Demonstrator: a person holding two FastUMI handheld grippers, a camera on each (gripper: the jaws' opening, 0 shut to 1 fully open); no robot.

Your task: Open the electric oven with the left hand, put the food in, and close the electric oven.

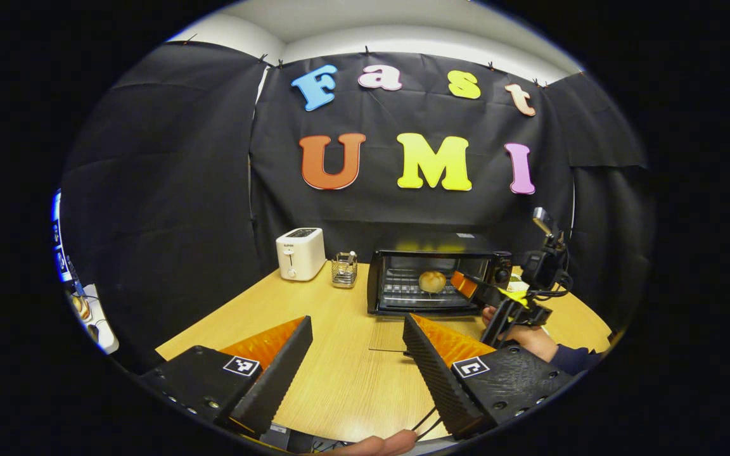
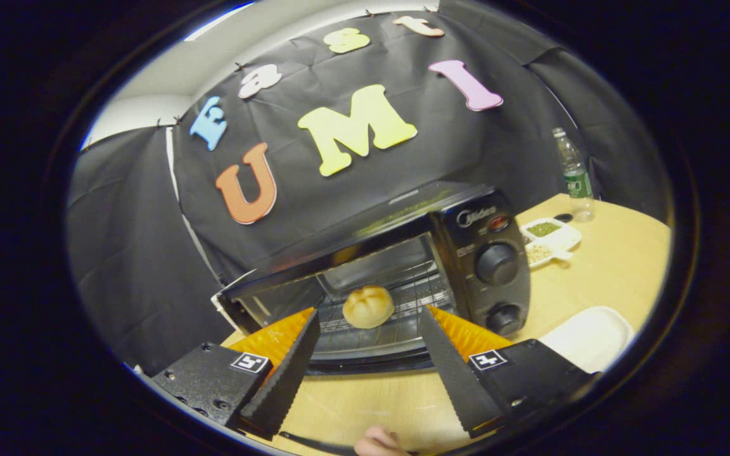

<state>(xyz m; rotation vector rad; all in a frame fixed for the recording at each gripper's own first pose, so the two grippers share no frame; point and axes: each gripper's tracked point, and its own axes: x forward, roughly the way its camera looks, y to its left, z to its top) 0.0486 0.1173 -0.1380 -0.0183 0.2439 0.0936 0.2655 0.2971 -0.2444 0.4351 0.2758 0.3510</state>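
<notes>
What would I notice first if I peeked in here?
A round bun sits on the rack inside the open black oven. The right gripper is open right in front of it. Left of the oven, a white toaster stands on the wooden table.

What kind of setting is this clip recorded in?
Likely a staged kitchen-style demo booth, not a real kitchen: black cloth walls enclose a wooden table carrying an electric oven, a toaster and a water bottle.
</notes>
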